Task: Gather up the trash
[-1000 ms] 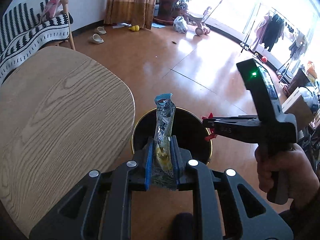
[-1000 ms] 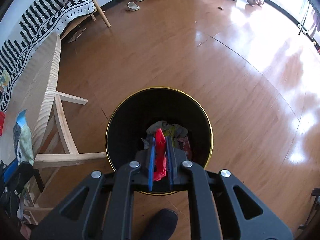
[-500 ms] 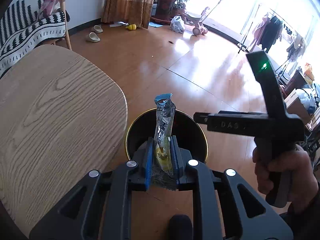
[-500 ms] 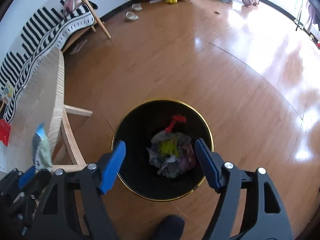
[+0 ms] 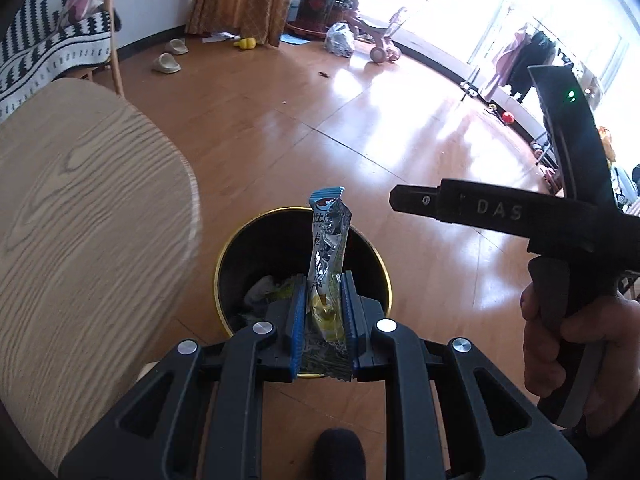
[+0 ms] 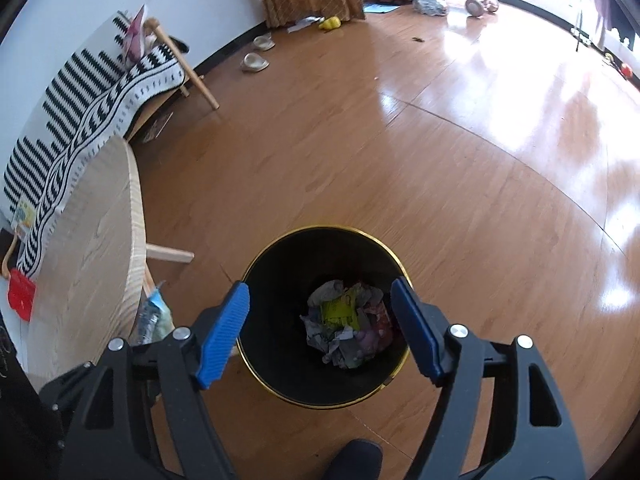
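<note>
Two grippers worked over one landmark, the black bin (image 6: 325, 316) with the gold rim that stood on the wooden floor (image 6: 440, 160). The left gripper (image 5: 323, 316) was clamped on a silver snack wrapper (image 5: 326, 248), blue pads pressed against both faces of its lower part. The wrapper's long axis ran forward along the fingers, its blue-edged top end pointing away from the camera. In the left wrist view that free end overlapped the bin's mouth, so the wrapper appeared to sit above or just at the near rim; whether it was fully inside the rim line could not be told from this angle. The right gripper (image 6: 320, 328) had just been opening, and its jaws stood wide apart with nothing between them, directly above the bin. Crumpled paper and wrappers (image 6: 346, 328) lay at the bottom of the bin, below those open jaws. The right hand (image 5: 576, 344) held its tool to the right of the bin in the left wrist view. A round wooden table (image 5: 80, 220) stood just beside the bin on its left. Judged from this layout, the left gripper was the one due to act: the wrapper needed to be carried slightly forward over the bin's centre and released there.
</note>
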Motion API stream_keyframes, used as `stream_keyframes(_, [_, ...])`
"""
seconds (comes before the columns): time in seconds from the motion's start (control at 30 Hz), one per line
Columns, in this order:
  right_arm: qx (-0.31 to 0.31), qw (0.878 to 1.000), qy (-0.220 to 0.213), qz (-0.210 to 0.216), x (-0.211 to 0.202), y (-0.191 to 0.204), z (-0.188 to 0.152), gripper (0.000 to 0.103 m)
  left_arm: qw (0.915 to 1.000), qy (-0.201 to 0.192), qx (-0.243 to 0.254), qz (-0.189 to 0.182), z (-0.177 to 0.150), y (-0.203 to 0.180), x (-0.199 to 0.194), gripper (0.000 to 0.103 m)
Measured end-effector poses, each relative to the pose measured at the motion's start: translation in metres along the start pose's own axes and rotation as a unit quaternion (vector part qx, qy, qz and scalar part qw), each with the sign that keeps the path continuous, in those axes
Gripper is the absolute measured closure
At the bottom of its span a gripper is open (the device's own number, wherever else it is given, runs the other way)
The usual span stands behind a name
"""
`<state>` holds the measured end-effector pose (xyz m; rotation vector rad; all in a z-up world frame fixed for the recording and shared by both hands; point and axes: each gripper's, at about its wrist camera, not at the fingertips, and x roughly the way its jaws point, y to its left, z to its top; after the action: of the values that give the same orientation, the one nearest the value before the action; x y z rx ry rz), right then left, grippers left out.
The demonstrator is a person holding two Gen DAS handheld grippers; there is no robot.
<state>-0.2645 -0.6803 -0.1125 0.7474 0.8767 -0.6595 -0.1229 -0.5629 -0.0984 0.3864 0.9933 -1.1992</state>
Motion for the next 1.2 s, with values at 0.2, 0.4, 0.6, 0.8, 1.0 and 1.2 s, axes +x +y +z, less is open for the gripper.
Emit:
stream_keyframes(0.2, [0.015, 1.000, -0.011, -0.011, -0.008, -0.014, -0.002, 0.023, 1.0000, -0.004, 0.003, 0.000, 0.004, -0.002, 0.009, 0.038])
stream_keyframes(0.4, [0.014, 0.999, -0.022, -0.021, -0.016, -0.017, -0.002, 0.019, 0.9999, -0.009, 0.006, 0.011, 0.002, 0.000, 0.001, 0.025])
stream_keyframes(0.6, [-0.034, 0.997, -0.055, -0.036, -0.034, 0.027, 0.001, 0.011, 0.9965, -0.058, -0.034, 0.050, -0.002, 0.038, -0.059, 0.010])
stream_keyframes(0.8, [-0.120, 0.989, -0.081, 0.003, -0.048, 0.126, -0.008, 0.007, 0.9804, -0.104, -0.068, 0.153, -0.030, 0.106, -0.145, 0.007])
stream_keyframes(1.0, [-0.210, 0.972, -0.077, 0.069, -0.050, 0.255, -0.036, 0.007, 0.9395, -0.116, -0.143, 0.289, -0.092, 0.200, -0.241, 0.007])
stream_keyframes(1.2, [-0.298, 0.944, -0.062, 0.126, -0.045, 0.384, -0.086, 0.007, 0.8955, -0.112, -0.223, 0.369, -0.166, 0.269, -0.318, 0.007])
